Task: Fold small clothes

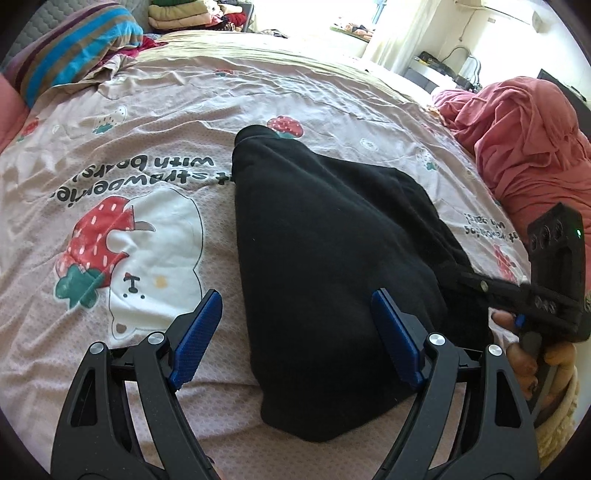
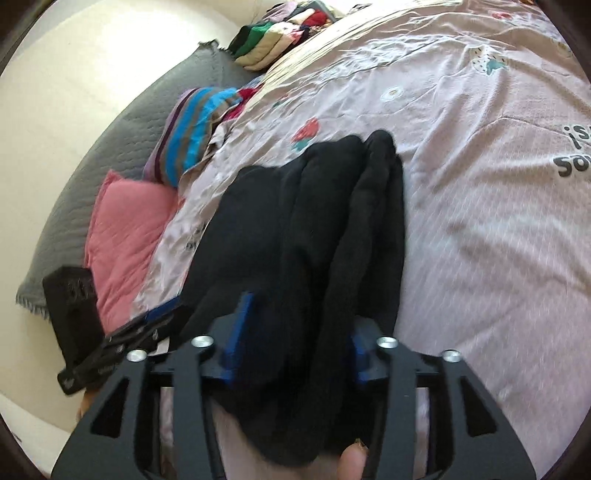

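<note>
So the folded garment (image 1: 325, 258) lies mid-bed (image 1: 184, 110), on the printed sheet. Striped pillow (image 1: 74, 55) sits at the far left corner, a clothes stack (image 1: 184, 16) behind it. Bunched-up blanket (image 1: 524, 140) is off right.

The black garment (image 1: 332, 240) is thick, matt, fleecy cloth. The bedspread (image 1: 147, 122) is thin, wrinkled printed cloth. The left gripper (image 1: 295, 314) has matt black plastic arms, rough blue pads (image 1: 197, 332) and shiny metal rivets.
</note>
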